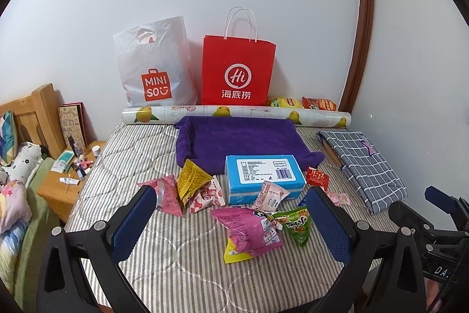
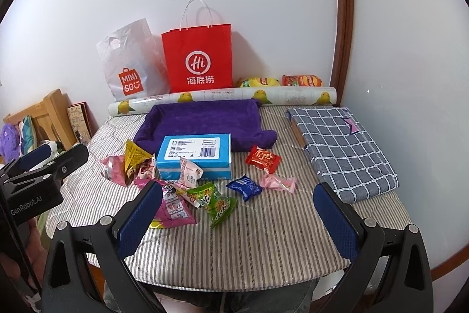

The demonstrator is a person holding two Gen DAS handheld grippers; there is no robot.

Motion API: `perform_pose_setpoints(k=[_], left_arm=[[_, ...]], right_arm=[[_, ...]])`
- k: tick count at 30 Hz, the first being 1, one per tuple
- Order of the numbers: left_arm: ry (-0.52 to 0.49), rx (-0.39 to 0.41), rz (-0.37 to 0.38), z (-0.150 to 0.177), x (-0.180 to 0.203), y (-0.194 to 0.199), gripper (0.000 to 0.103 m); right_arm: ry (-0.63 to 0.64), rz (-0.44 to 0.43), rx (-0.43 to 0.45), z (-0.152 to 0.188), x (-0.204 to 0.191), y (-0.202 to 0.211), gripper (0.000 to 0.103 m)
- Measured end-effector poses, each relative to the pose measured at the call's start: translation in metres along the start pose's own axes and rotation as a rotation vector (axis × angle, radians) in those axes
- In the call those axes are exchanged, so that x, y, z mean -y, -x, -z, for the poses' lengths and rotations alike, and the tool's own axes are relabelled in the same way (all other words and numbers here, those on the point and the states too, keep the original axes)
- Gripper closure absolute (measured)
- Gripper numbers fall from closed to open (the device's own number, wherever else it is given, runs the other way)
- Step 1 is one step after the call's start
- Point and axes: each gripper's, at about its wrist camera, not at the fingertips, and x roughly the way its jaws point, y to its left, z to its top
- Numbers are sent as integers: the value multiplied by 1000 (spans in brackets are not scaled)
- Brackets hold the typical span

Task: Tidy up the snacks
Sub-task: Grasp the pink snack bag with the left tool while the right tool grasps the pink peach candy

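Several snack packets lie loose on the striped table cover: a pink bag (image 1: 249, 228) (image 2: 173, 207), a green bag (image 1: 296, 225) (image 2: 217, 204), a yellow bag (image 1: 190, 178) (image 2: 134, 157), a red packet (image 2: 262, 159) (image 1: 317, 178), a blue packet (image 2: 244, 187) and a pink candy (image 2: 278, 182). A blue tissue box (image 1: 263, 176) (image 2: 195, 159) sits among them in front of a purple tray (image 1: 240, 137) (image 2: 205, 119). My left gripper (image 1: 231, 204) is open and empty above the pink bag. My right gripper (image 2: 237, 201) is open and empty above the front of the table.
A red paper bag (image 1: 237, 69) (image 2: 199, 60) and a white Miniso bag (image 1: 155, 63) (image 2: 129, 63) lean on the wall behind a paper roll (image 1: 234, 113) (image 2: 222, 97). A folded checked cloth (image 1: 363, 163) (image 2: 343, 148) lies right. Chip bags (image 2: 281, 81) sit at the back. A bedside table (image 1: 67, 184) stands left.
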Motion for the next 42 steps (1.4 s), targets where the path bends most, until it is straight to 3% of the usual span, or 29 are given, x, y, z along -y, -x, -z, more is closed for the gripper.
perform_pose_setpoints(k=[17, 23, 32, 42], left_arm=[[-105, 0, -22, -2, -8, -40, 0], [-92, -31, 8, 4, -11, -60, 0], [-33, -109, -32, 12, -23, -105, 0], [44, -156, -89, 16, -50, -131, 0]], right_arm=[[12, -27, -1, -7, 6, -35, 2], [3, -51, -40, 6, 25, -69, 4], [-40, -30, -137, 17, 71, -136, 16], [-92, -18, -256, 30, 93, -208, 23]])
